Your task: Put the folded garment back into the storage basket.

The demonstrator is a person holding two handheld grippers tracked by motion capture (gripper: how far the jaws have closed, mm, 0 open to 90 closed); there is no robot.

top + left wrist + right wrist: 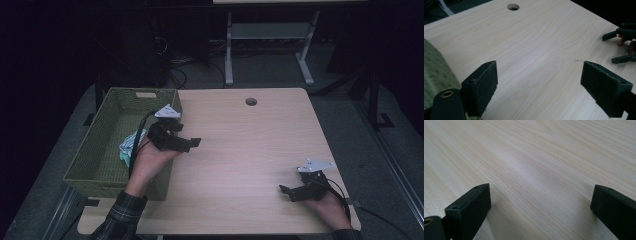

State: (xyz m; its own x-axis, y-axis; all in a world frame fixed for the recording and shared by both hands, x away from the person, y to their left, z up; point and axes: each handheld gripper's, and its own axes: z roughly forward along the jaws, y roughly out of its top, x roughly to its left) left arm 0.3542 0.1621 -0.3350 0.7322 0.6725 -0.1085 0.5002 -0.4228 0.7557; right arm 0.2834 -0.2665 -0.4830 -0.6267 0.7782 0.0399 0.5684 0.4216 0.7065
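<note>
Left gripper [192, 143] held over the table [250, 150] just beside the right wall of the green woven basket [107, 150], jaws pointing toward the table's middle. In the left gripper view its two black pads [482, 86] stand wide apart with nothing between them, bare pale wood grain beneath; a strip of the basket's weave shows at that view's left edge. Inside the basket, near its right wall and close under the left hand [150, 162], lies a bundle of white and pale teal cloth [131, 145]; the light is dim and the wrist and cable cover part of it, so it may be one piece or several, I cannot tell. Right gripper [286, 191] sits low near the table's front right corner, well apart from the basket, jaws aimed left across the table. Right gripper view: both pads [471, 207] spread wide, empty, close above the tabletop. The right gripper also appears far off at the upper right of the left gripper view, jaws parted. Round cable hole [251, 101] near the table's far edge. A plaid sleeve [122, 212] covers the left forearm.
</note>
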